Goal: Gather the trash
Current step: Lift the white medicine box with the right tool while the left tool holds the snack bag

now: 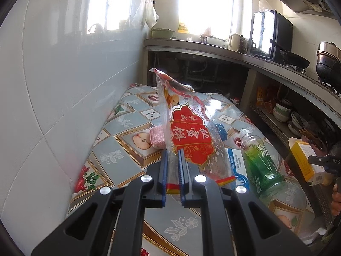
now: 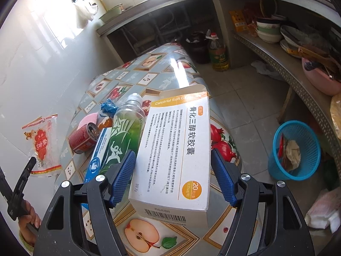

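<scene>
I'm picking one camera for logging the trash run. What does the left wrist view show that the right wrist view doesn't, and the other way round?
Only the left wrist view: the left gripper shut on the snack wrapper, and a wok on the counter.
Only the right wrist view: the blue trash basket on the floor, a red can, a cooking oil bottle.
Both: the wrapper, the green bottle, the orange-and-white medicine box between the right gripper's pads.

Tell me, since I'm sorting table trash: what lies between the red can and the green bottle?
A blue-and-white box lies between the red can and the green bottle, seen in the right wrist view.
</scene>
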A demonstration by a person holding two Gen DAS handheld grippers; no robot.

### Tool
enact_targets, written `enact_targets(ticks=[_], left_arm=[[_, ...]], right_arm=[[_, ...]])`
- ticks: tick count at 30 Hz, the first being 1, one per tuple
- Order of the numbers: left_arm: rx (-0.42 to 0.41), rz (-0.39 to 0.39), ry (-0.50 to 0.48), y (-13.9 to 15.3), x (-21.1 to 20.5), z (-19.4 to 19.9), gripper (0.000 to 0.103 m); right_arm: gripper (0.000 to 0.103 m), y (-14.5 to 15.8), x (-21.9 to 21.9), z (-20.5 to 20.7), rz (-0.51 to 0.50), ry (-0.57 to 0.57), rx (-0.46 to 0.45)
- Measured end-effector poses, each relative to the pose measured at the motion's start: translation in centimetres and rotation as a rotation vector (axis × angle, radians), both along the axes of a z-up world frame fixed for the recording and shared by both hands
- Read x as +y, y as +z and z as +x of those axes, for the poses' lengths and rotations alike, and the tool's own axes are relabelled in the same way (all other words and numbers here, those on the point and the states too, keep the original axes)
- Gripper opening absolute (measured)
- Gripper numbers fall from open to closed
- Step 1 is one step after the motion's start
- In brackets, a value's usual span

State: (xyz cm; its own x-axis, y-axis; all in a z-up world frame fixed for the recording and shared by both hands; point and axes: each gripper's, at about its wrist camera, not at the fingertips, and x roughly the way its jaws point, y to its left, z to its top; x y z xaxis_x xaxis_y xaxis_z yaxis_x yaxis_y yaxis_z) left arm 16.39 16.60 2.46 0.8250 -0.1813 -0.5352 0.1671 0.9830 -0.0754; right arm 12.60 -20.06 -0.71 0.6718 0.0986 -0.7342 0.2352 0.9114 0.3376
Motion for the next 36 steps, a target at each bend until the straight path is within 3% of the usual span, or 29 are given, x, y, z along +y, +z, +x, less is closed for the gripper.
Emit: enact_targets(ticks=[18, 36], left_arm=[[-0.072, -0.047, -0.143, 2.7, -2.9, -0.2, 0.008], [-0.077, -0.066, -0.246, 3.2, -6.1, -0.4, 0.009]], right_arm=[[0.068, 2.2, 0.1, -3.9, 0.017, -0.035, -0.066], [0.068, 2.3, -0.4, -5.4, 0.048, -0.070, -0.083]])
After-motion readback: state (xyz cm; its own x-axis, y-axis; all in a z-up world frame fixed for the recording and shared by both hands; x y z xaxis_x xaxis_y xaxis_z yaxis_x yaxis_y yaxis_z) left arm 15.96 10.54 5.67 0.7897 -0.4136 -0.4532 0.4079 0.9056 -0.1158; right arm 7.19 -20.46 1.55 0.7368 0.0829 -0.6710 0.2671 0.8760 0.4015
